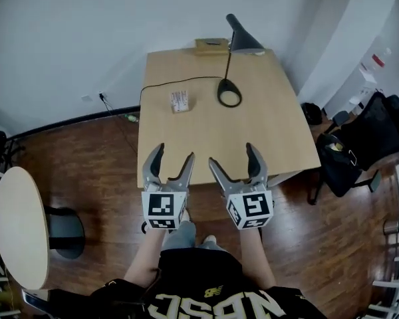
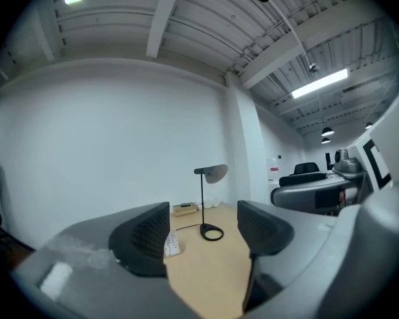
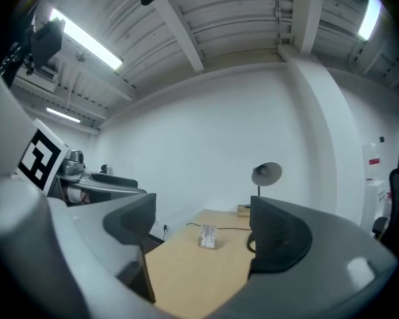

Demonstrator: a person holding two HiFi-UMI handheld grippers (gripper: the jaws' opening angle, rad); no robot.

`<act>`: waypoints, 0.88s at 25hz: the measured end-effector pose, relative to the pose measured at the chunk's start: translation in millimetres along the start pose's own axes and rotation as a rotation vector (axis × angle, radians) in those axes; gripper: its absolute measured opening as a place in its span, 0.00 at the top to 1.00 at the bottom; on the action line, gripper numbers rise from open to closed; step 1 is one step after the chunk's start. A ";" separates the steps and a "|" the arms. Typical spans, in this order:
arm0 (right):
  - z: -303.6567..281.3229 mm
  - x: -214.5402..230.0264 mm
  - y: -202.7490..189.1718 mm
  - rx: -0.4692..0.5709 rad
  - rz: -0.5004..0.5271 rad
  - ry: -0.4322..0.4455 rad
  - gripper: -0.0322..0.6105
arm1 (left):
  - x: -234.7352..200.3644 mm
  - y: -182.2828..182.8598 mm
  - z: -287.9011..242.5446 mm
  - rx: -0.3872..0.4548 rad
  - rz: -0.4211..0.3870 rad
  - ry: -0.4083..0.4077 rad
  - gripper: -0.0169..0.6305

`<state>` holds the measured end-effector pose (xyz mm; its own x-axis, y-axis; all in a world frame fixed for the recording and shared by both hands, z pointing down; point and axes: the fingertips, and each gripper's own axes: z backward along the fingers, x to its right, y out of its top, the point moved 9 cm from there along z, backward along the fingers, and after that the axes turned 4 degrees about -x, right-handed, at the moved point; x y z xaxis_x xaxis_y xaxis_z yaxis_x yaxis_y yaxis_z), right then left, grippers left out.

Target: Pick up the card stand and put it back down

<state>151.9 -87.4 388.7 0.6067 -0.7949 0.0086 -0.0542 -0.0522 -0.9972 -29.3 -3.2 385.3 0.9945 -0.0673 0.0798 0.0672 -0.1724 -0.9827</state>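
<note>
Both tongs are wide open and empty: your left gripper (image 1: pixel 173 155) and right gripper (image 1: pixel 232 155) hang side by side over the near edge of the table (image 1: pixel 279 145), and neither has anything between its jaws. The card stand (image 1: pixel 179 100) stands on the far-left part of the tabletop. It is well apart from both grippers and just left of the ring base of the lamp (image 1: pixel 229 93), with the black cable (image 1: pixel 166 84) curving behind it. No reach has begun, so this is the approach. The left gripper is probably the better pick, since the stand lines up with it in both gripper views. Come in level and low over the wood and centre the stand between the pads, taking it across its thin sides. It looks light and will likely slide or tip if one pad lands first, so close slowly and evenly. Stay clear of the lamp base and cable. Lift straight up only a little, set it down flat, and open fully before you back off. Park the right gripper away from the lamp.
</note>
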 end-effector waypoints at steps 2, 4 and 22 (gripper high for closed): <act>-28.7 -13.9 1.4 -0.004 0.011 0.042 0.27 | -26.8 -2.7 -4.4 0.005 0.009 0.028 0.48; -58.2 -24.9 4.6 -0.013 0.032 0.080 0.27 | -52.6 -3.0 -13.1 0.016 0.024 0.052 0.48; -193.7 -23.6 24.6 -0.046 0.078 0.154 0.30 | -162.9 -3.5 -89.8 0.032 0.053 0.077 0.48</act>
<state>-17.4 -187.0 378.5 0.4708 -0.8806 -0.0544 -0.1347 -0.0108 -0.9908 -198.8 -79.9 390.7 0.9877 -0.1513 0.0385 0.0178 -0.1356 -0.9906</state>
